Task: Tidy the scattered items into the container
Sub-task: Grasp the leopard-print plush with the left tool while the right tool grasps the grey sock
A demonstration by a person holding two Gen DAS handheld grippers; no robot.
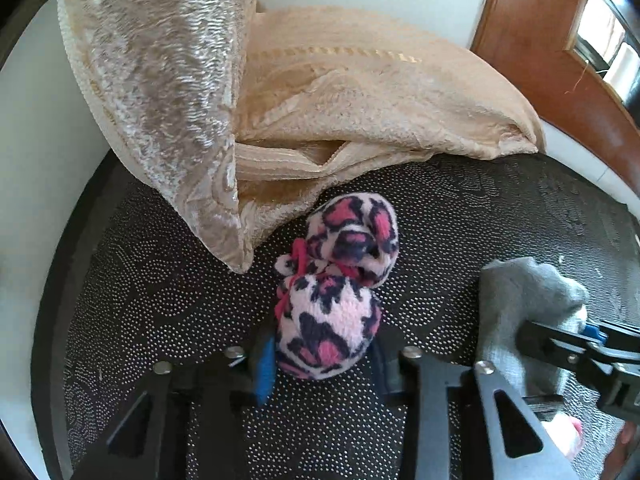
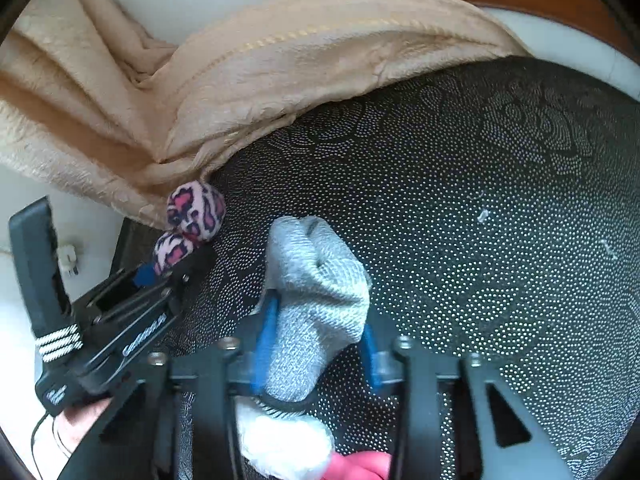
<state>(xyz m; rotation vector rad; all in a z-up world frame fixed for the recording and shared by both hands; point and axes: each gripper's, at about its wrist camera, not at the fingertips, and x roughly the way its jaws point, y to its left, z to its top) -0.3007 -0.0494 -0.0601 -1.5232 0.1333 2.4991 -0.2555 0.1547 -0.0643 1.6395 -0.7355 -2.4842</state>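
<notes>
closest in the left wrist view, the left gripper (image 1: 324,364) is clenched on a fluffy pink sock bundle with dark blue and red spots (image 1: 332,312), its blue pads (image 1: 265,372) pressing the near end of the lower lump. in the right wrist view, the right gripper (image 2: 316,354) is clenched on a soft grey knitted sock (image 2: 316,292) with a white fuzzy cuff (image 2: 280,444), the blue pads squeezing its middle. both socks sit on the black dotted mat with shiny little specks (image 2: 480,200). a bit further off, the spotted bundle's top lump rests just beside the corner of a shiny beige cushion (image 1: 160,100). behind that lies a crumpled tan blanket (image 1: 360,100), and past it a white wall and a brown wooden door frame (image 1: 540,40). no container shows in either view, so i cannot tell where the socks must go. things could go wrong from here. the spotted bundle is two lumps joined by a thin red string (image 1: 296,264), and only the lower lump is held, so the top lump may swing or snag on the cushion when lifted. the grey sock is floppy and may slip out if the grip is too near one edge. the two grippers are close together, so they might bump when they lift.
</notes>
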